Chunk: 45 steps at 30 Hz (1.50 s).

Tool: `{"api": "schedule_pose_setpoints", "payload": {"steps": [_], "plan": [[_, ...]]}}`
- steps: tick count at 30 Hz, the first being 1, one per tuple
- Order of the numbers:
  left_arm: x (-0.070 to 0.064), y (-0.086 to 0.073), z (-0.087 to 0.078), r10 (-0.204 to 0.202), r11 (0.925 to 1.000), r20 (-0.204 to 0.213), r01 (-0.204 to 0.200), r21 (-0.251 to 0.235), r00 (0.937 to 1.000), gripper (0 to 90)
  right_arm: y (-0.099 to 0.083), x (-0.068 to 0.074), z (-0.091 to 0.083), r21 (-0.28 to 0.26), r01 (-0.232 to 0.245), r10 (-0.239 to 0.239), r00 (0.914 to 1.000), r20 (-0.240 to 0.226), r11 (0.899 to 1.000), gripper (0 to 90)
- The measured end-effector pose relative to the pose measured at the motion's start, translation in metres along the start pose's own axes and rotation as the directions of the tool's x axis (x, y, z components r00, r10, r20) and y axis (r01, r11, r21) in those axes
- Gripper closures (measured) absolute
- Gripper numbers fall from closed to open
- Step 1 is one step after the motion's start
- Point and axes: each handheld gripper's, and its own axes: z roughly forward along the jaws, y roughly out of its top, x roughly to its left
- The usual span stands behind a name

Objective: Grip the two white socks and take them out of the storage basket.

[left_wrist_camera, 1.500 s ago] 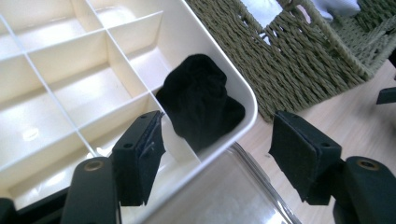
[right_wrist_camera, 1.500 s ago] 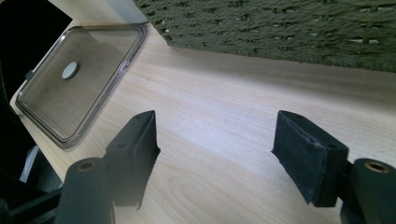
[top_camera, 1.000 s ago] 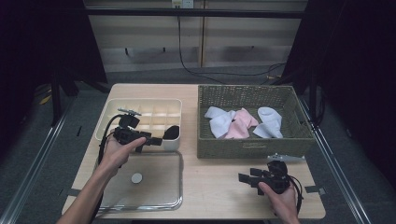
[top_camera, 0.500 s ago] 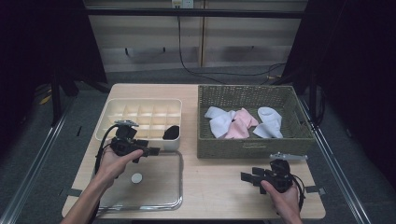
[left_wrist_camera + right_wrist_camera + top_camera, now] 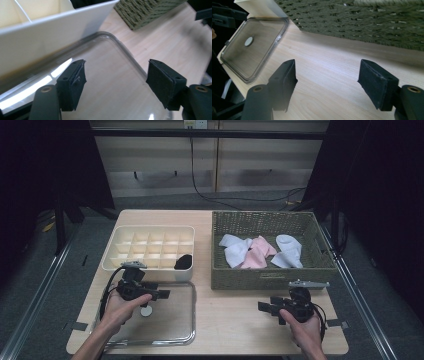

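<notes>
While lit overhead: pale wooden table | grey floor | dark surroundings

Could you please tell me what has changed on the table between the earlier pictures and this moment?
The left gripper has drawn back from the white divided organizer, where it was at the black item, and now hangs open over the clear lid. The right gripper has shifted slightly, still open and empty above the table. The black item, the wicker basket and its socks stayed put.

Cream organiser; olive woven basket
</notes>
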Motion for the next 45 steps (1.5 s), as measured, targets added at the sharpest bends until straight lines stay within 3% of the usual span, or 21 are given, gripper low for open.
{"api": "schedule_pose_setpoints", "payload": {"steps": [2,6,8,10,11,13,17,20,34,39,45], "plan": [[-0.002,-0.004,-0.002,0.002,1.0000,-0.015,-0.002,0.004,0.9999,33.2,0.002,0.001,-0.002,0.000,0.005,-0.005,1.0000,-0.003,1.000,31.0],[-0.004,-0.015,-0.005,-0.019,0.9998,-0.004,0.019,-0.006,0.9998,32.9,0.004,0.002,-0.005,-0.002,0.008,-0.008,0.9998,-0.017,1.000,32.2],[-0.009,-0.022,-0.006,0.000,1.0000,-0.020,0.000,-0.006,0.9998,32.9,0.006,0.002,-0.007,-0.006,0.010,-0.011,0.9998,-0.016,1.000,32.4],[-0.012,-0.028,-0.008,0.001,1.0000,-0.001,-0.001,0.000,1.0000,33.5,0.008,0.003,-0.010,-0.010,0.013,-0.013,0.9997,-0.021,1.000,33.0],[-0.016,-0.033,-0.010,0.010,0.9998,-0.021,-0.010,-0.014,0.9997,33.6,0.011,0.003,-0.013,-0.025,0.007,-0.008,0.9995,-0.030,1.000,33.9],[-0.016,-0.038,-0.010,0.004,0.9999,-0.004,-0.004,-0.016,1.0000,33.3,0.014,0.003,-0.015,-0.037,0.009,-0.011,0.9990,-0.044,0.999,33.8],[-0.017,-0.046,-0.006,0.022,0.9997,-0.009,-0.022,-0.009,0.9997,31.4,0.020,0.006,-0.017,-0.043,0.022,-0.024,0.9990,-0.039,0.999,33.8],[-0.019,-0.047,0.001,0.054,0.9985,-0.039,-0.053,0.012,0.9978,30.7,0.025,0.007,-0.019,-0.043,0.022,-0.024,0.9991,-0.036,0.999,33.9],[-0.019,-0.048,0.008,0.040,0.9991,0.012,-0.040,0.011,0.9991,27.2,0.057,0.008,-0.038,-0.090,0.042,-0.043,0.9990,-0.013,0.995,33.9],[-0.016,-0.048,0.007,0.032,0.9995,0.012,-0.032,0.001,0.9994,25.4,0.076,-0.002,-0.043,-0.106,0.031,-0.032,0.9995,-0.008,0.994,33.6],[-0.016,-0.050,0.005,0.036,0.9992,0.012,-0.036,-0.017,0.9993,26.7,0.096,-0.013,-0.039,-0.079,0.025,-0.024,0.9996,0.012,0.997,35.4]]}}
